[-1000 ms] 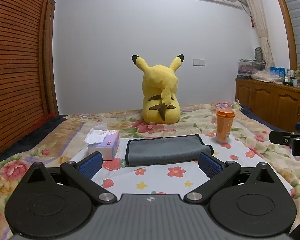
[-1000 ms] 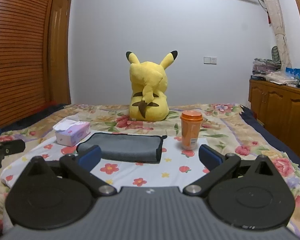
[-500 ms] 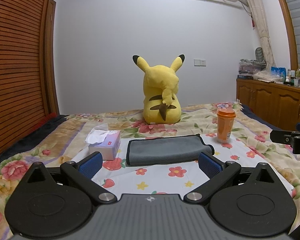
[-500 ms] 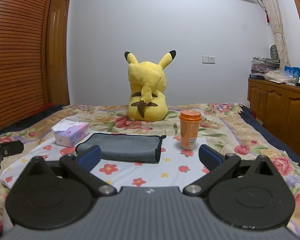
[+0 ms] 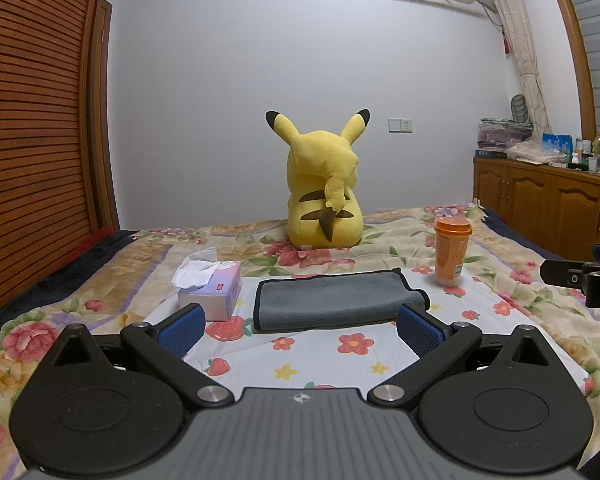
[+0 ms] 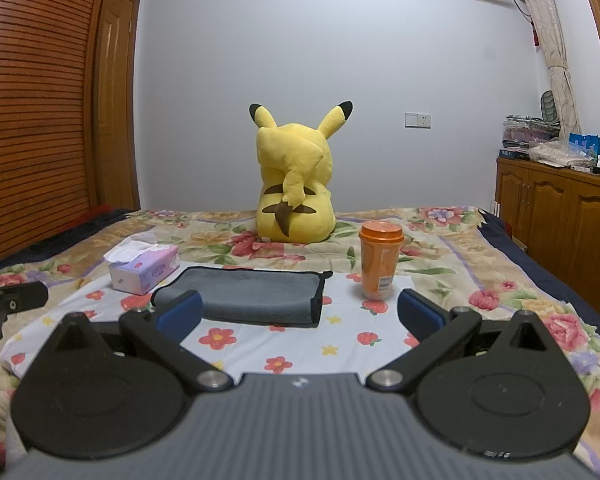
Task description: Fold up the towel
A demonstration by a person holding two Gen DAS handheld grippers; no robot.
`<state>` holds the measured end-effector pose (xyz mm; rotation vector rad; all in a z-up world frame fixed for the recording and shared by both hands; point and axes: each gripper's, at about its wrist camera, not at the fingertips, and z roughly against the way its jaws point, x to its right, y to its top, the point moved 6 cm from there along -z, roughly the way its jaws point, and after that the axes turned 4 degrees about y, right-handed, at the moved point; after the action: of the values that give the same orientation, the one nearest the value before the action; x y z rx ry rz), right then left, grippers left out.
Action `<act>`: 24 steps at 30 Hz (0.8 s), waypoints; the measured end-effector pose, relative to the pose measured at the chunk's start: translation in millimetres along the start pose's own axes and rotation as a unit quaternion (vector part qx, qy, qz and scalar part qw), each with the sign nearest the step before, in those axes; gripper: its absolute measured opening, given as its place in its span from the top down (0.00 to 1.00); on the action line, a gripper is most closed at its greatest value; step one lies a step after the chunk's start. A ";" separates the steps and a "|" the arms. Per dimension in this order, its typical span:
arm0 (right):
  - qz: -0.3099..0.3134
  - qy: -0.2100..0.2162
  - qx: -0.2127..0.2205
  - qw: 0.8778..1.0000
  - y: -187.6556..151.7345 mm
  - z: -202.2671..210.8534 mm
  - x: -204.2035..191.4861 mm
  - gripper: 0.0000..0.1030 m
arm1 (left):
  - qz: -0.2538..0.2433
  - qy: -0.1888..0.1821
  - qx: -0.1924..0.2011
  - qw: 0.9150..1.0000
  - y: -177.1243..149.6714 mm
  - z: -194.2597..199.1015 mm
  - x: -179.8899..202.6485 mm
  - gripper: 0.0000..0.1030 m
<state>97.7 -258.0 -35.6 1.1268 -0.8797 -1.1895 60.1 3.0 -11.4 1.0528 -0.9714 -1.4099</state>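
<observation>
A grey towel with a dark hem lies folded flat on a white flowered cloth on the bed. It also shows in the right wrist view. My left gripper is open and empty, held above the cloth just short of the towel. My right gripper is open and empty, also short of the towel. Each gripper shows at the edge of the other's view: the right one, the left one.
A tissue box stands left of the towel. An orange lidded cup stands to its right. A yellow plush toy sits behind. A wooden cabinet lines the right wall, and a slatted wardrobe the left.
Both grippers have drifted very slightly; the scene has shifted a little in each view. The towel has not moved and both jaws stay open.
</observation>
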 end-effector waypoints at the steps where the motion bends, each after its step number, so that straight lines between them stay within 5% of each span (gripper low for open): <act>1: 0.000 0.000 0.000 1.000 0.0 0.3 -0.1 0.00 | 0.000 0.000 0.000 1.000 -0.1 0.1 0.0 0.00; 24: 0.000 0.000 0.000 1.000 -0.1 0.5 -0.8 0.00 | -0.001 0.000 0.000 1.000 -0.2 -0.2 0.1 0.00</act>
<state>97.1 -257.3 -35.5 1.1262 -0.8809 -1.1893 60.2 2.9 -11.7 1.0536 -0.9704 -1.4109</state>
